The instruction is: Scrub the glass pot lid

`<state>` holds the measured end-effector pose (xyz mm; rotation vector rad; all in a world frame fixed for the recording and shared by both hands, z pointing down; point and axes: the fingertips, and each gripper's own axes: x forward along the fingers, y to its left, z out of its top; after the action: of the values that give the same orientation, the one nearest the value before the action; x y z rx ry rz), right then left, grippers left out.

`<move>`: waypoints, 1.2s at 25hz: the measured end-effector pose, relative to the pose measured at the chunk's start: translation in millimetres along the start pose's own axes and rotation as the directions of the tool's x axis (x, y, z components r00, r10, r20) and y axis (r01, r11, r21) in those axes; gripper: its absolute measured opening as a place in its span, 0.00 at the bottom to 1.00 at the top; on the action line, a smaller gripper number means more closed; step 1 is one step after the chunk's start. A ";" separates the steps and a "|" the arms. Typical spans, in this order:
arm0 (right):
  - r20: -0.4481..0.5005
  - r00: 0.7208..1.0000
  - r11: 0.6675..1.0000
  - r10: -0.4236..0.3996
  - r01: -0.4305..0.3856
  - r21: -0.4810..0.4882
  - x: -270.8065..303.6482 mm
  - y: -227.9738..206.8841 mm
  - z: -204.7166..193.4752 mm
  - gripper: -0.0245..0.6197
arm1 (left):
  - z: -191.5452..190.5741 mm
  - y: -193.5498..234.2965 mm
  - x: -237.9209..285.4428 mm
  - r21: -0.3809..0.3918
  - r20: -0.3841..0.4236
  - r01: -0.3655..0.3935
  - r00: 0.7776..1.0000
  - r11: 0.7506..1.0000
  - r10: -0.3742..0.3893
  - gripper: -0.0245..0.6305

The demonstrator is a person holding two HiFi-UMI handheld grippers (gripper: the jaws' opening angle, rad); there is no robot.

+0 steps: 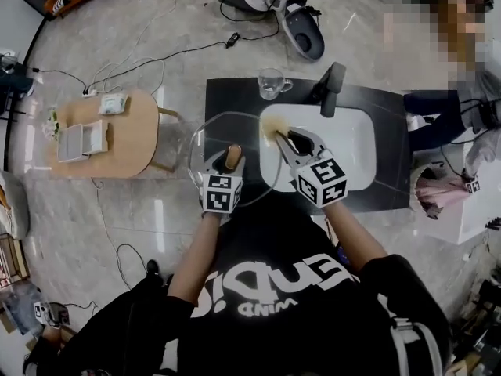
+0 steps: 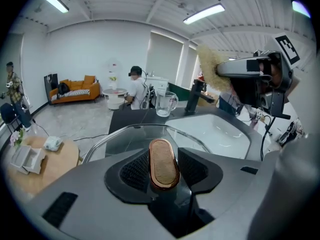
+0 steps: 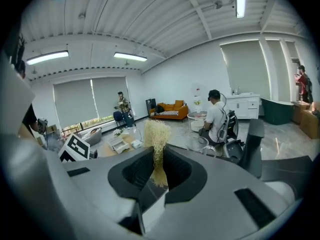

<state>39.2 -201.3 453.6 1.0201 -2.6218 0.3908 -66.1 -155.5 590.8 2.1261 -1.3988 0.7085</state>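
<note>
The glass pot lid (image 1: 210, 135) lies at the left end of the black counter, its rim reaching past the counter's left edge and over the sink's rim. My left gripper (image 1: 232, 161) is shut on the lid's copper-brown handle (image 2: 164, 163), with both pads against the handle's sides (image 2: 164, 170). The lid's glass (image 2: 125, 140) spreads out beyond the jaws. My right gripper (image 1: 286, 141) hovers over the sink, just right of the lid, shut on a straw-coloured fibre scrubber (image 1: 275, 124). In the right gripper view the scrubber (image 3: 157, 134) sticks up from between the jaws (image 3: 159, 176).
A white sink (image 1: 356, 143) is set in the black counter (image 1: 227, 92), with a dark faucet (image 1: 332, 84) behind it and a glass pitcher (image 1: 271, 83) at the back. A wooden table (image 1: 125, 147) stands to the left. A person sits at the right.
</note>
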 end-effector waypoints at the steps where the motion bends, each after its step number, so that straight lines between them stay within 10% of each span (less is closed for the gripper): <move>1: -0.011 1.000 1.000 0.018 -0.018 -0.018 7.1 1.2 0.9 0.11 | 0.1 -0.2 0.1 -0.001 0.001 -0.002 1.000 1.000 0.002 0.33; 11: -0.189 0.950 0.946 0.250 -0.281 -0.163 93.8 37.3 -10.3 0.11 | -1.4 5.7 1.1 -0.044 0.026 -0.055 0.998 0.997 0.056 0.33; 30: -0.610 0.619 0.601 0.495 -0.751 -0.275 178.8 135.8 -85.9 0.11 | -14.2 9.8 2.0 -0.128 0.041 -0.129 0.990 0.983 0.135 0.32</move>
<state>-164.7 -182.9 579.4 -0.2465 -2.3143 0.0476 -76.7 -150.9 603.8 1.9805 -1.5803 0.6047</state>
